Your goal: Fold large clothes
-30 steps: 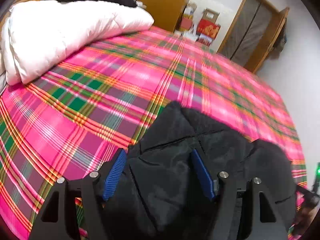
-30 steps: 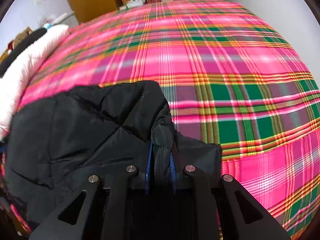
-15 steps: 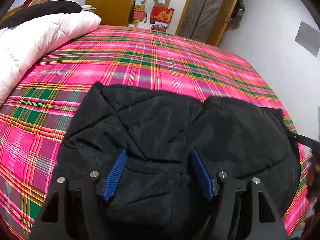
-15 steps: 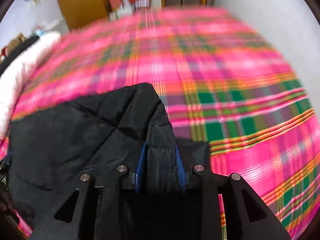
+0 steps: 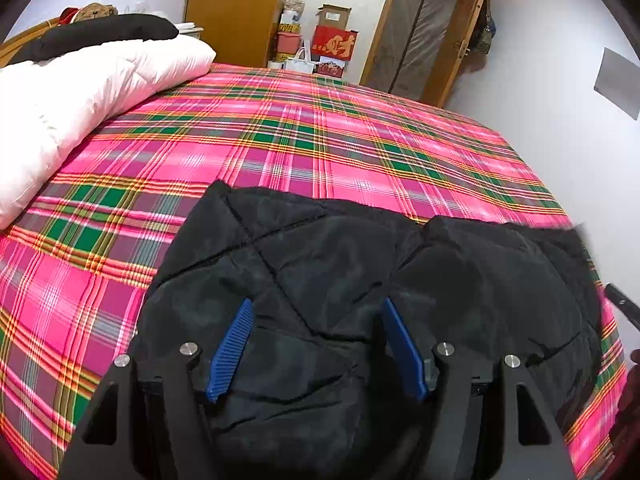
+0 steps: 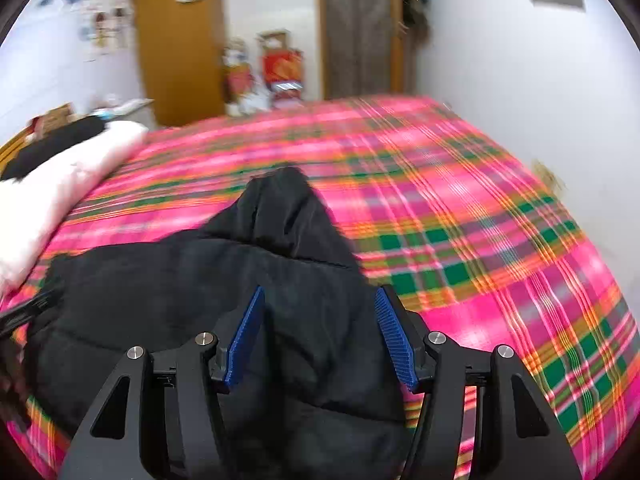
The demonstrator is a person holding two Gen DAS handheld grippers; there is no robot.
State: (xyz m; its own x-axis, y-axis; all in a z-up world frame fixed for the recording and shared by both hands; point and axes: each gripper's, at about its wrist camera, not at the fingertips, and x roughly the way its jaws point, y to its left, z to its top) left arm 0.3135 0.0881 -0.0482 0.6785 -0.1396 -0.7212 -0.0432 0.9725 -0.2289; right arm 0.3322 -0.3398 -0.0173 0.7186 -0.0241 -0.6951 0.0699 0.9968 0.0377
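Observation:
A black quilted puffer jacket (image 5: 320, 272) lies bunched on the near part of a pink plaid bed (image 5: 320, 132). My left gripper (image 5: 316, 308) is open, its blue pads (image 5: 230, 344) spread wide just above the jacket. In the right wrist view the same jacket (image 6: 240, 280) lies under my right gripper (image 6: 320, 296), which is open with its blue pads (image 6: 394, 338) apart; a peaked fold of the jacket rises ahead of it. Neither gripper holds cloth.
A white duvet (image 5: 72, 96) with a black garment (image 5: 104, 32) on top lies at the bed's left. A wooden wardrobe (image 5: 236, 8), boxes (image 5: 332, 40) and a door (image 5: 424, 36) stand beyond the bed. A white wall (image 6: 520, 80) runs along the right edge.
My right gripper has opened and let go of the jacket fold, then lifted so the view tilts up. My left gripper stayed open and pulled back a little over the jacket.

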